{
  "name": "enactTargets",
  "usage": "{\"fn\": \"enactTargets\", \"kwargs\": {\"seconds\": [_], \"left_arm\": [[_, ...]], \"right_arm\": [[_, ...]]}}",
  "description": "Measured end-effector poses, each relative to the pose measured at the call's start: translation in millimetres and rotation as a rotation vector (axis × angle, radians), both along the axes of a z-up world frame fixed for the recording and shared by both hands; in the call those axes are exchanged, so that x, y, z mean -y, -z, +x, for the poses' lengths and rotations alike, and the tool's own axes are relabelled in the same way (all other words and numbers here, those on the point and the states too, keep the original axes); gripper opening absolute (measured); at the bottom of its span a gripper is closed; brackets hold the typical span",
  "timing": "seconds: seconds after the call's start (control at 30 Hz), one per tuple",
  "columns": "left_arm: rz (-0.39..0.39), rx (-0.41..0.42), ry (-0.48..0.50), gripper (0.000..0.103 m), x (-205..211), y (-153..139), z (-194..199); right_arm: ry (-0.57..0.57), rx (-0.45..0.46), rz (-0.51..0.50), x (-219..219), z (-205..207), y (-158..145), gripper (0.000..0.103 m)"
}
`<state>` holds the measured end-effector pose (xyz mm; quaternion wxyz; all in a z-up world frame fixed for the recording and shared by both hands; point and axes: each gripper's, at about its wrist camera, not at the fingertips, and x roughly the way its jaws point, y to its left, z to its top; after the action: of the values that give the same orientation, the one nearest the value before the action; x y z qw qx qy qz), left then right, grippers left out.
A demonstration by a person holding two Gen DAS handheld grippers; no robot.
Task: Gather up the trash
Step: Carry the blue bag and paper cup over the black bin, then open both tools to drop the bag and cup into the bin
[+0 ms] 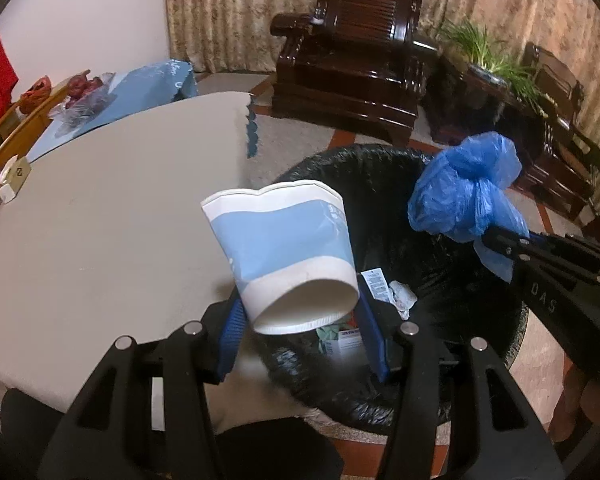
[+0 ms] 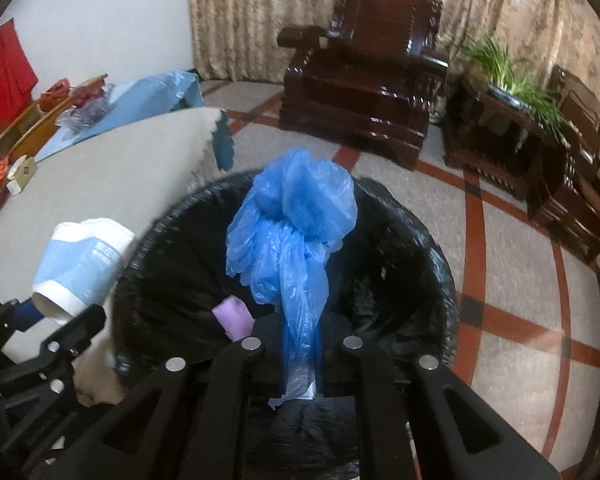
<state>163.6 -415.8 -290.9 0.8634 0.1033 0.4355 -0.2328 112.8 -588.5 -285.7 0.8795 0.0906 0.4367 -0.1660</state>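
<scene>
the left gripper [image 1: 300,320] was clamped on a tilted paper cup [image 1: 284,252], low in the frame's centre over the rim of the black-lined bin [image 1: 380,168]. the right gripper [image 2: 300,352] was pinched shut on a knotted blue bag [image 2: 296,220], mid-frame above the bin's opening. a grey table [image 1: 112,208] filled the left.

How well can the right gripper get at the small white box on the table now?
Probably not: the right gripper is shut on the blue plastic bag over the bin, and the white box lies across the table.
</scene>
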Motion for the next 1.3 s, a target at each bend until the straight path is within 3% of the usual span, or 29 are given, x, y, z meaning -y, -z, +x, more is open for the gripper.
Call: {"fn": "enactTargets", "kwargs": {"seconds": [0.3, 0.4, 0.77, 1.13, 1.3], "left_arm": [[0.034, -0.083, 0.048, 0.054, 30, 29, 15], [0.028, -0.095, 0.065, 0.073, 33, 35, 18], [0.047, -0.069, 0.038, 0.076, 18, 32, 18], [0.0, -0.037, 0.029, 0.076, -3, 4, 9], [-0.021, -0.015, 0.019, 0.081, -25, -12, 2]], "right_arm": [[0.039, -0.089, 0.062, 31, -2, 41, 0.014], [0.07, -0.102, 0.086, 40, -6, 50, 0.042], [0.066, -0.124, 0.101, 31, -17, 53, 0.042], [0.033, -0.117, 0.052, 12, -19, 20, 0.043], [0.028, -0.102, 0.043, 0, -25, 6, 0.048]]}}
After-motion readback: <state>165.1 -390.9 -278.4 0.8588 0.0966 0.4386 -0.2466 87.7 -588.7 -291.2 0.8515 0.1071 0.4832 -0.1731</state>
